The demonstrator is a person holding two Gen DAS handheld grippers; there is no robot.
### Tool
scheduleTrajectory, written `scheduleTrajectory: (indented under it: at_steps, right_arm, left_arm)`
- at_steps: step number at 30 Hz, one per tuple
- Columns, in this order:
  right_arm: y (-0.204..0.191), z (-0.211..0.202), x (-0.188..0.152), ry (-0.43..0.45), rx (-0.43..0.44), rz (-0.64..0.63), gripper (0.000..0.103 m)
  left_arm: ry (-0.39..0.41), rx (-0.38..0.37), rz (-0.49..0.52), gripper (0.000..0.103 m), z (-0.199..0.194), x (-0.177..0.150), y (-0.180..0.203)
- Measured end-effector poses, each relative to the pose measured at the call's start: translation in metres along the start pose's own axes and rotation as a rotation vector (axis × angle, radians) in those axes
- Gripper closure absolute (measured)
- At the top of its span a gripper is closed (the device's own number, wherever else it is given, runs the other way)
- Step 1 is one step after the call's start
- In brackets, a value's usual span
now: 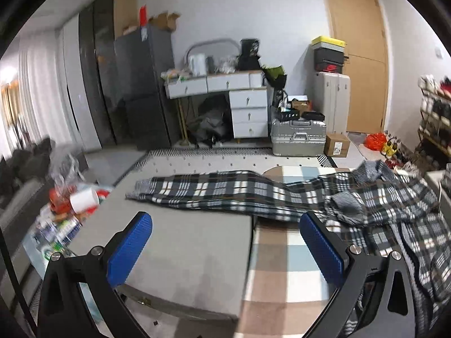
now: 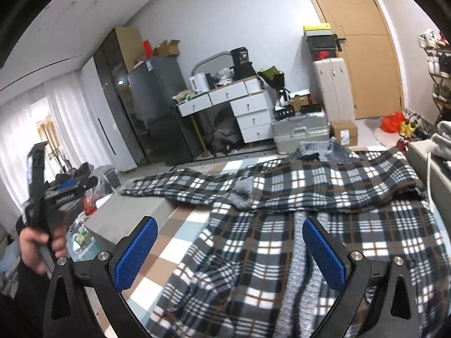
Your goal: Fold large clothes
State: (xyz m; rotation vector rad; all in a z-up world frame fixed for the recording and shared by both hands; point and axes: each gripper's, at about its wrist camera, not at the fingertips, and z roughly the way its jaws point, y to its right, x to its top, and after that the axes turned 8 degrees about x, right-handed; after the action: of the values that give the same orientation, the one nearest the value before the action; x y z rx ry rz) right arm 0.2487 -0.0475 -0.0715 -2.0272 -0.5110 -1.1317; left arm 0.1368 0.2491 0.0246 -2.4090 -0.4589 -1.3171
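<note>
Right wrist view: 1 plaid garment (image 2: pixel 282 239), 2 tools (image 2: pixel 225 245) spread wide, empty.

shirt (image 2: pixel 296 197) lying spread under and ahead of right gripper (image 2: pixel 229 242), on checked cloth (image 2: pixel 180 242) | its sleeve (image 1: pixel 203 191) stretching away to the left, ahead of left gripper (image 1: pixel 225 239), across table (image 1: pixel 191 253) | suitcase (image 1: pixel 298 138) and drawer desk (image 1: pixel 242 101) standing far beyond | fridge (image 1: pixel 146 84) standing left of desk
</note>
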Motion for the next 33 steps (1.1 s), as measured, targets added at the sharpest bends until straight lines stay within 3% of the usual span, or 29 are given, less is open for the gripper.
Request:
scheduleTrajectory:
  at_steps: [5,8,12,16,18,22,28,33]
  right_arm:
    - [-0.001,0.014,-0.007,-0.009,0.018,0.047,0.0]
    - [0.001,0.025,-0.012,-0.03,0.024,0.068,0.0]
    - [0.004,0.042,-0.016,-0.064,0.023,0.09,0.0]
    - [0.002,0.056,-0.021,-0.095,0.024,0.096,0.0]
    - [0.001,0.061,-0.022,-0.107,0.025,0.095,0.0]
    - [0.0,0.069,-0.023,-0.12,0.026,0.098,0.0]
    - [0.0,0.075,-0.021,-0.135,0.03,0.101,0.0]
    - [-0.002,0.076,-0.021,-0.132,0.042,0.099,0.0]
  left_arm:
    - [-0.116,0.006,-0.128,0.001,0.065,0.017,-0.065]
    - [-0.162,0.087,-0.204,0.001,0.112,0.018,-0.104]
    - [-0.224,0.148,-0.221,0.001,0.165,0.014,-0.132]
    - [-0.391,-0.003,-0.415,0.001,0.215,-0.003,-0.161]
    - [-0.437,-0.068,-0.541,0.001,0.228,-0.01,-0.171]
    - [-0.482,-0.124,-0.662,0.001,0.242,-0.018,-0.173]
    - [-0.501,-0.104,-0.702,0.001,0.258,-0.016,-0.178]
    - [-0.479,-0.039,-0.816,0.005,0.269,-0.016,-0.196]
